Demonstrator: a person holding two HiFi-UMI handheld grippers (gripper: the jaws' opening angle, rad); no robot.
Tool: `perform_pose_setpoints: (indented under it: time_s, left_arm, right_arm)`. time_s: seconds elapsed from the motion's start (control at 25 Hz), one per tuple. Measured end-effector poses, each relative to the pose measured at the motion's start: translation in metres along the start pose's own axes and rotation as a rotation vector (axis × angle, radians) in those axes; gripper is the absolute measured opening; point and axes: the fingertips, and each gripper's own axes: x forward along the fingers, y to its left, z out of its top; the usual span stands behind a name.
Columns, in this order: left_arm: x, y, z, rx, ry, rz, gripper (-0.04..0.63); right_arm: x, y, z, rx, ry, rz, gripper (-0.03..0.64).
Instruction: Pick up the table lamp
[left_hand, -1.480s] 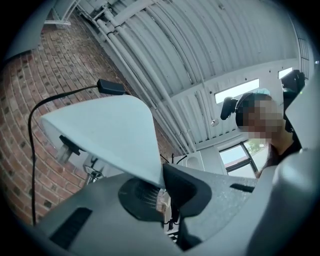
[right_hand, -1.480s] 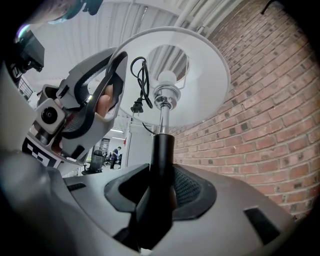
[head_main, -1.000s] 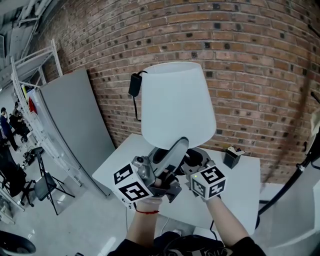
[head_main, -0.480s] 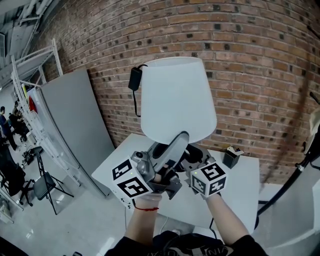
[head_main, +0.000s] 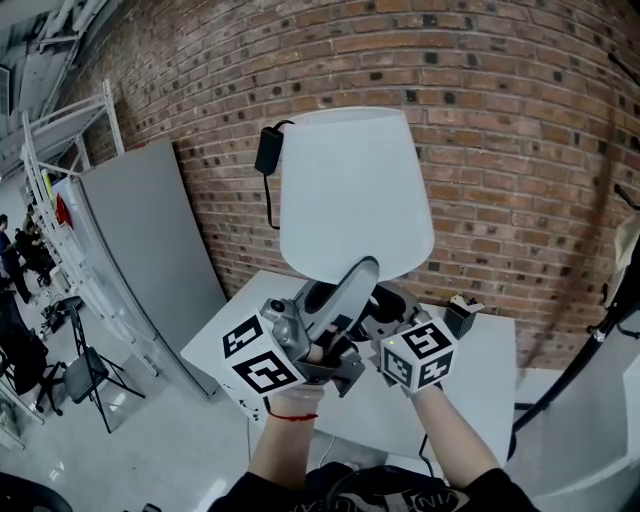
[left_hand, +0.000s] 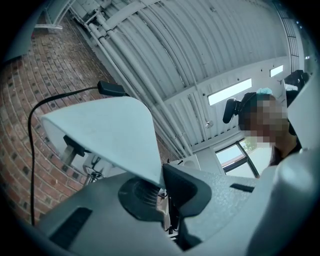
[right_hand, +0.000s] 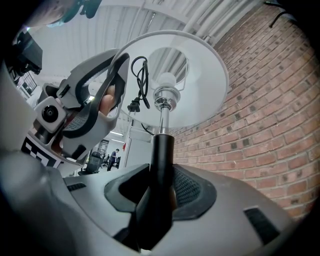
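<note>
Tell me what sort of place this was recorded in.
Probably a converted industrial workshop or lab: bare brick wall, ribbed metal ceiling with exposed pipes, and white metal racking at the far left.

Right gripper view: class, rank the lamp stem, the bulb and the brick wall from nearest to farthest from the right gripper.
1. Lamp stem: clamped between the jaws.
2. Bulb: higher up, inside the shade.
3. Brick wall: behind, at right.

Grey panel (head_main: 150, 250) stands against the brick wall (head_main: 500, 150) beside a white table (head_main: 480, 385) bearing a dark box (head_main: 457, 319)
</note>
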Motion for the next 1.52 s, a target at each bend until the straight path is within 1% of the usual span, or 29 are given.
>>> perform_pose_setpoints:
  time_s: [0.64, 1.52]
  left_arm:
    - [-0.0011, -0.0026, 0.0014, -0.010, -0.018, -0.006, 0.016]
    - [-0.0050, -0.0046, 0.0006, -0.018, -0.033, 0.005, 0.015]
  right_arm:
    - [-0.0025, 0.0004, 0.0012, -0.012, 0.004, -0.013, 0.144]
    - [-0.0022, 0.0029, -0.0003, -0.019, 0.010, -0.020, 0.143]
